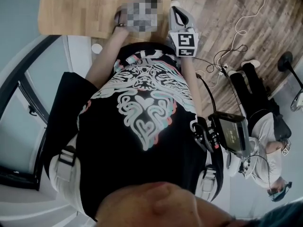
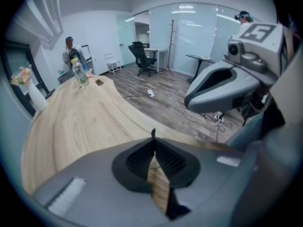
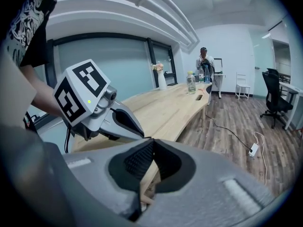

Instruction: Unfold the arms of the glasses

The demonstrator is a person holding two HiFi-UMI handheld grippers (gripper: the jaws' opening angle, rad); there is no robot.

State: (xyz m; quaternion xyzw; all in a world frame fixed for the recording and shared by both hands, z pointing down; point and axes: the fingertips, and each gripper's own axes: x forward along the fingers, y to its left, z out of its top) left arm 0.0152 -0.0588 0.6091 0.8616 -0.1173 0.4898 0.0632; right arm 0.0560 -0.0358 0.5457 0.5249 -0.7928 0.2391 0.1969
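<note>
No glasses show in any view. My left gripper (image 2: 153,135) is shut, its black ribbed pads meeting at the tips with nothing between them, above the near end of the light wooden table (image 2: 80,122). My right gripper (image 3: 152,141) is likewise shut on nothing. The two are held side by side in front of the person's chest, each in sight of the other: the right gripper (image 2: 189,102) at right, the left gripper (image 3: 141,133) at left. From the head view only the right gripper (image 1: 176,6) with its marker cube shows; a mosaic patch covers the left one.
A water bottle (image 2: 80,74) and a vase with flowers (image 2: 35,96) stand far down the table. A person (image 2: 71,51) stands at its far end. Another person (image 1: 265,126) sits on the wooden floor at right, near cables (image 1: 227,56). An office chair (image 3: 274,98) stands beyond.
</note>
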